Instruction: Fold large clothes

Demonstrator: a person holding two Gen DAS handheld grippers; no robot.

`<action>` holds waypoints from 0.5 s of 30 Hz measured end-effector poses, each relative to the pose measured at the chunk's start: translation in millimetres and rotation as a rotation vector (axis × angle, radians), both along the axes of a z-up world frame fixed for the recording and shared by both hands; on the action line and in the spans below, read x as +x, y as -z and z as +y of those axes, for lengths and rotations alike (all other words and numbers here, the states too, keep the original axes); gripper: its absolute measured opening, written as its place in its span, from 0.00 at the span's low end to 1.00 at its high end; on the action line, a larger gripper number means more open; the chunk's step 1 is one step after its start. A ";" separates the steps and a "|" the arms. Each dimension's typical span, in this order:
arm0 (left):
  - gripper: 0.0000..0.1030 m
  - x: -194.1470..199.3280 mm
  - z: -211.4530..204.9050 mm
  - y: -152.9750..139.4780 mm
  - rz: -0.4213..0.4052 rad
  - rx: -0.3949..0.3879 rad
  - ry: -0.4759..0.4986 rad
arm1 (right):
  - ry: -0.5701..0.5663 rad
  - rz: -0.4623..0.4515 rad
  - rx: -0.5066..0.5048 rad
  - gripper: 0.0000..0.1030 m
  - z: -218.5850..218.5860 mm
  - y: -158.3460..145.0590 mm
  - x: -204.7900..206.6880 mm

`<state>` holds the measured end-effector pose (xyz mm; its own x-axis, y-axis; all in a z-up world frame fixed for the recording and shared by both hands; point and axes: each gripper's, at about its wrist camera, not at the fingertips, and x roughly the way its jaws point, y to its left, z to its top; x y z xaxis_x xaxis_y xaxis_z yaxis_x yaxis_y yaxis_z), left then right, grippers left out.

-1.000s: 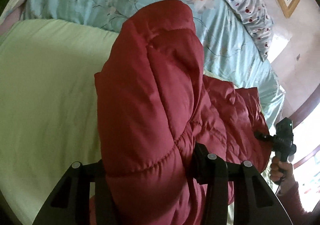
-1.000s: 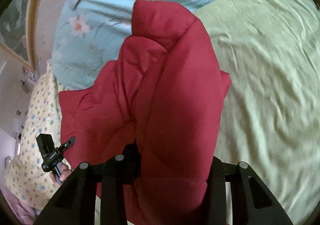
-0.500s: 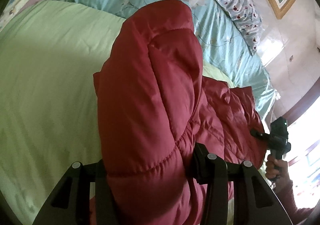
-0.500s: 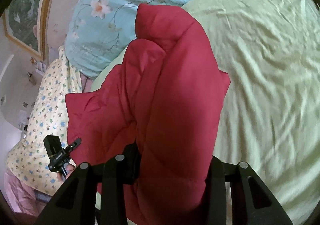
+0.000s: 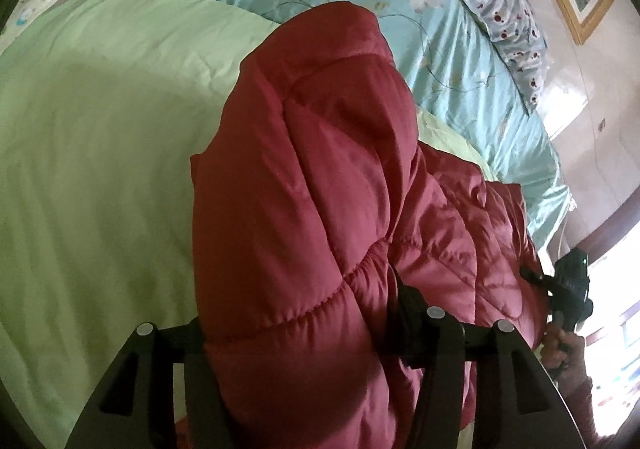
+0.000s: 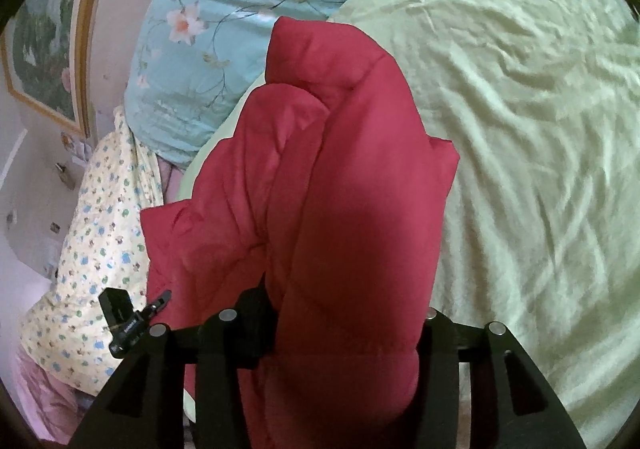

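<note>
So the left gripper (image 5: 296, 333) is pinching a thick bunch of the red puffer jacket (image 5: 320, 185), its jaws just easing wider with the padding bulging between them. The jacket is hanging over the green bedspread (image 5: 100, 153), spanning both tools. Over on the right, the right gripper (image 6: 344, 325) is clamping another fat fold, jaws also just loosening. A floral blue quilt (image 6: 240, 9) is lying behind.
</note>
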<state>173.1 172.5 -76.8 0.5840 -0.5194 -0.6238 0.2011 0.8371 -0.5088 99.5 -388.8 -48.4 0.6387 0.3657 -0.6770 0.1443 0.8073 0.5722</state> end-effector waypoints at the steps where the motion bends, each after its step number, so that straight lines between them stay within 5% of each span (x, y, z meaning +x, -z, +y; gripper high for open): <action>1: 0.53 0.4 -3.1 0.2 -0.001 -0.002 -0.005 | 0.001 -0.007 0.000 0.46 -0.3 0.8 -1.1; 15: 0.87 -22.7 -8.5 -18.0 -0.001 0.103 -0.101 | 0.031 -0.053 -0.015 0.68 -3.1 4.4 -12.2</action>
